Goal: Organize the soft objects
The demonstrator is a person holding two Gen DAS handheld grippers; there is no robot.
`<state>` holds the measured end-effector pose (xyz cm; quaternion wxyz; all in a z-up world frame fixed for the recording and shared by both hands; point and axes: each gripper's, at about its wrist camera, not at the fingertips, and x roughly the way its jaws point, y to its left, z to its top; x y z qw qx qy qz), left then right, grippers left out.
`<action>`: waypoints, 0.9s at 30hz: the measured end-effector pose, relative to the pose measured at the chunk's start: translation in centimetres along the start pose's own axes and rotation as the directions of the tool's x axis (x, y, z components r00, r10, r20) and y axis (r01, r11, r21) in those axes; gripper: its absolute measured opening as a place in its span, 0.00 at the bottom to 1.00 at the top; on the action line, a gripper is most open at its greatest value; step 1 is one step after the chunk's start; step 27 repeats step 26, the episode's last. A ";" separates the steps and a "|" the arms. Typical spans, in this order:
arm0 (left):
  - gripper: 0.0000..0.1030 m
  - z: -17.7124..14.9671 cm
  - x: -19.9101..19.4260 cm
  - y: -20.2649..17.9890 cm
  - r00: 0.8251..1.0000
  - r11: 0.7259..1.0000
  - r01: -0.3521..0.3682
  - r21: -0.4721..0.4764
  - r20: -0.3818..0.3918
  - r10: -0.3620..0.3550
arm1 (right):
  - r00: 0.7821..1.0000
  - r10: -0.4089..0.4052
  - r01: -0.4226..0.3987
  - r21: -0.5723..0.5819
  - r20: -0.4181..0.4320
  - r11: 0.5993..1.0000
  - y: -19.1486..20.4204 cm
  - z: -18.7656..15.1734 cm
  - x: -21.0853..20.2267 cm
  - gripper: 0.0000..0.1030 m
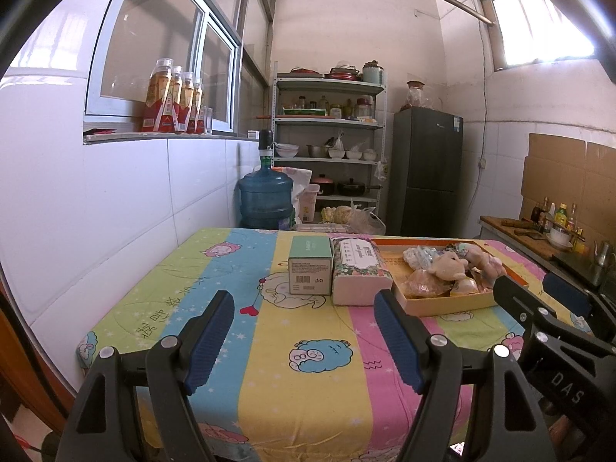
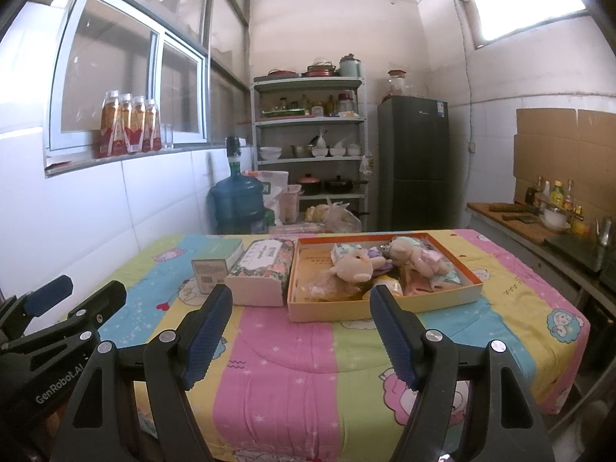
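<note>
A tiled kitchen, seen first from the left wrist: a table under a striped cartoon cloth [image 1: 308, 346] fills the foreground, its left edge running close along the white wall; a shelf rack [image 1: 327, 134], a water jug [image 1: 265, 200] and a fridge [image 1: 425, 169] stand behind it. The left gripper [image 1: 304, 340] hangs over the near cloth with fingers spread wide and nothing between them; bare cloth lies ahead up to a green box [image 1: 311, 269] and a floral tissue pack [image 1: 360, 273], set just beside each other. The shallow orange tray [image 1: 442, 304] of plush toys [image 1: 448, 265] sits ahead to the right, well beyond the fingertips.

From the right wrist the table's right edge and near right corner show; a counter [image 2: 512, 219] runs alongside. The right gripper [image 2: 300, 337] is likewise wide and empty; the tray lies straight ahead, its near rim between the fingertips in this view; the toys lie heaped inside, apart from the pads.
</note>
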<state>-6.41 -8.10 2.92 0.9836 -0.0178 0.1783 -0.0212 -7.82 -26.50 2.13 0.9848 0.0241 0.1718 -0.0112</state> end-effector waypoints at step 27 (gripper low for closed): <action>0.73 -0.6 0.3 0.0 1.000 1.000 -0.017 0.015 -0.010 0.017 | 1.000 0.004 -0.004 0.006 -0.003 1.000 0.0 -0.1 0.1 0.73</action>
